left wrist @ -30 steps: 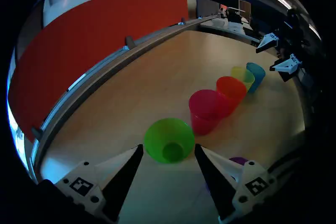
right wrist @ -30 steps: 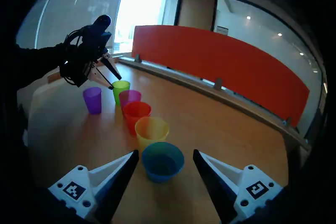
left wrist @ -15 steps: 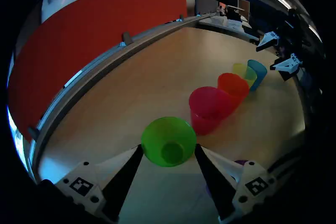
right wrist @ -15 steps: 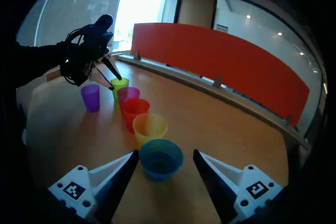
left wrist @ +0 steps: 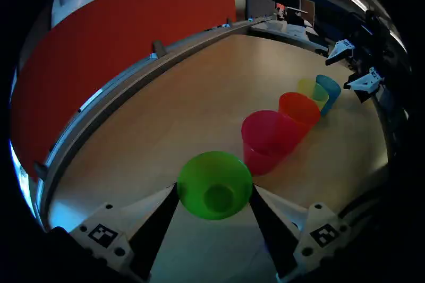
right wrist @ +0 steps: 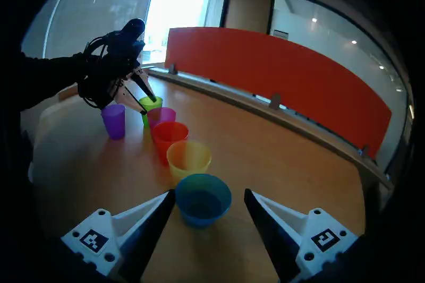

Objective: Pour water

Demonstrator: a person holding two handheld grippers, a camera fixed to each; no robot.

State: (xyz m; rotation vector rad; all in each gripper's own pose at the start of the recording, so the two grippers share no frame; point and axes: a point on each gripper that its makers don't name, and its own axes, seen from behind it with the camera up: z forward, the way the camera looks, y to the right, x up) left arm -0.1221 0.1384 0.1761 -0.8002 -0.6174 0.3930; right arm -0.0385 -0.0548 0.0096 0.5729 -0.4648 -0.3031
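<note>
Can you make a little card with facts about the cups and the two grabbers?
cups in row: green cup, pink cup, orange cup, yellow cup, blue cup
off the row: purple cup, beside green cup
left gripper: open, straddling green cup
right gripper: open, straddling blue cup
surface: wooden table
water: cannot tell
</note>
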